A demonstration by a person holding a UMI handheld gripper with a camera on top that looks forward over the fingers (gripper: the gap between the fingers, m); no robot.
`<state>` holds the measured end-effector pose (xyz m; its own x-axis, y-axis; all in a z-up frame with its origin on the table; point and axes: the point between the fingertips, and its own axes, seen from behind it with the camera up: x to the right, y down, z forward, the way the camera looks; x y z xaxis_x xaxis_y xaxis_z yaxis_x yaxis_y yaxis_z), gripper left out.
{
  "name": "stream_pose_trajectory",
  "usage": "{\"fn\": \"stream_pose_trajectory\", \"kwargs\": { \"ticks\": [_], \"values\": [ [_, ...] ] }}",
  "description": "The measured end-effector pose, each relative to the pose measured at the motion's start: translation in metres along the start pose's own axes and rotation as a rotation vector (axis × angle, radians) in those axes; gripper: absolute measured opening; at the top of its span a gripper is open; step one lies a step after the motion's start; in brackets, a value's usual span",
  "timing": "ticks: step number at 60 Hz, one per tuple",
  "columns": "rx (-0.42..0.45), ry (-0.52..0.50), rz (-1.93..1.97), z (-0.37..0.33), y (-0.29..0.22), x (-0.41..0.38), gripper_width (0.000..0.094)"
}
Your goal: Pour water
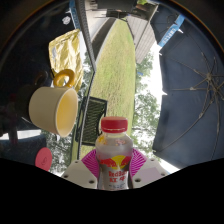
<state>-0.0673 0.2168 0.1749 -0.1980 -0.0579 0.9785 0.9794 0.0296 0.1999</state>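
The gripper [114, 168] holds a small plastic bottle [113, 150] upright between its two fingers, both pink pads [91, 161] pressed against the bottle's sides. The bottle has a red cap [115, 125], a clear neck and a red and yellow label. It sits at the near end of the view, lifted, with no counter visible beneath it. Up and to the left of the bottle, a cream-coloured cup [54, 108] lies tilted on its side, its open mouth facing toward the bottle. A yellow bag [67, 52] stands beyond the cup. A long pale green board [117, 70] stretches away behind the bottle, with trees [150, 95] and a dark umbrella [193, 90] to the right. A small pink object [43, 158] shows just left of the fingers.
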Motion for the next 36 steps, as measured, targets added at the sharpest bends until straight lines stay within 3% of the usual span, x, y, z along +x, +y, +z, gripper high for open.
{"fn": "stream_pose_trajectory", "kwargs": {
  "ticks": [12, 24, 29, 36],
  "values": [
    [0.017, -0.009, -0.546, 0.019, 0.002, -0.02, 0.0337],
    [0.022, -0.017, -0.58, 0.022, 0.001, -0.024, 0.0339],
    [0.028, -0.021, -0.459, 0.019, 0.002, -0.015, 0.0344],
    [-0.04, -0.051, 0.179, 0.016, 0.021, 0.002, 0.0347]
  ]
}}
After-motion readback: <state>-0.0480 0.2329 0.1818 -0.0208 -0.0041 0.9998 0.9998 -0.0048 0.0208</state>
